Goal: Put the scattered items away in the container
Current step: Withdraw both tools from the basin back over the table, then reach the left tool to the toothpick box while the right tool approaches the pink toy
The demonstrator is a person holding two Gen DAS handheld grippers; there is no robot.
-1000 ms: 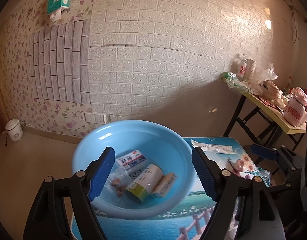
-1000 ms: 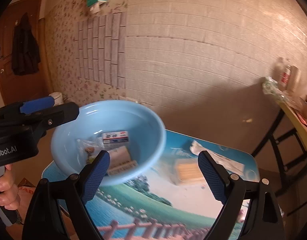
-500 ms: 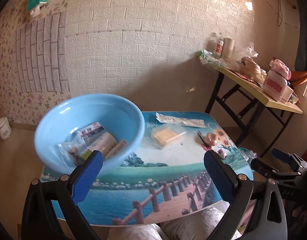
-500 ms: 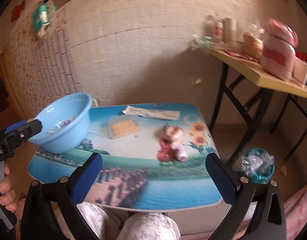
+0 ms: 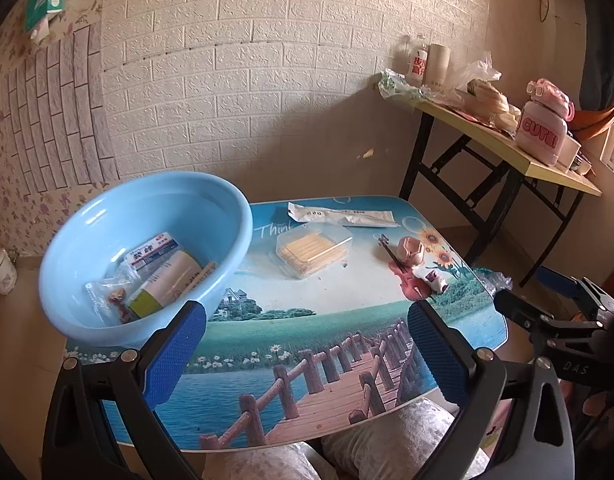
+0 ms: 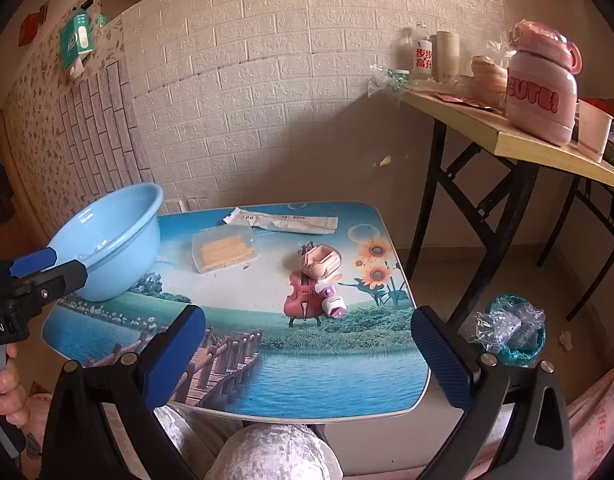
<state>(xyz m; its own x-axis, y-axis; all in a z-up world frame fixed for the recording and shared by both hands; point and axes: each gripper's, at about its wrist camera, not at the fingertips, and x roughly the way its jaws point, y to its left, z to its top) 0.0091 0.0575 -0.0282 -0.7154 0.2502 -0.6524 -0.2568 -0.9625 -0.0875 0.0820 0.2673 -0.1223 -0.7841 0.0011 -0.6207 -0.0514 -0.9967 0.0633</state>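
Two tools are in view, and neither holds anything. The left tool (image 5: pixel 307 344) stands released, its blue ribbed pads spread wide over the near edge of the bench (image 5: pixel 347 360). The right tool (image 6: pixel 309 346) is also empty; its jaws are closing slightly, with nothing between them.

The container, a smooth light-blue plastic basin (image 5: pixel 107 216), sits just ahead and left of the left tool. It already holds a printed box, a cylindrical can and a clear packet, so the task appears partly done.

Items not yet collected lie ahead of the right tool:
- a clear, rigid rectangular plastic box of yellow sticks (image 6: pixel 223 249), ahead and to the left, near the basin;
- a flat, white crinkled sachet (image 6: pixel 285 220), farthest away;
- a pink rounded plastic case (image 6: pixel 321 262), straight ahead;
- a small white-and-purple object (image 6: pixel 334 304), nearest, just beyond the jaws.

Judgement: the tools are held back and wide to prepare for the next pick. The small nearest pieces suit the right tool.
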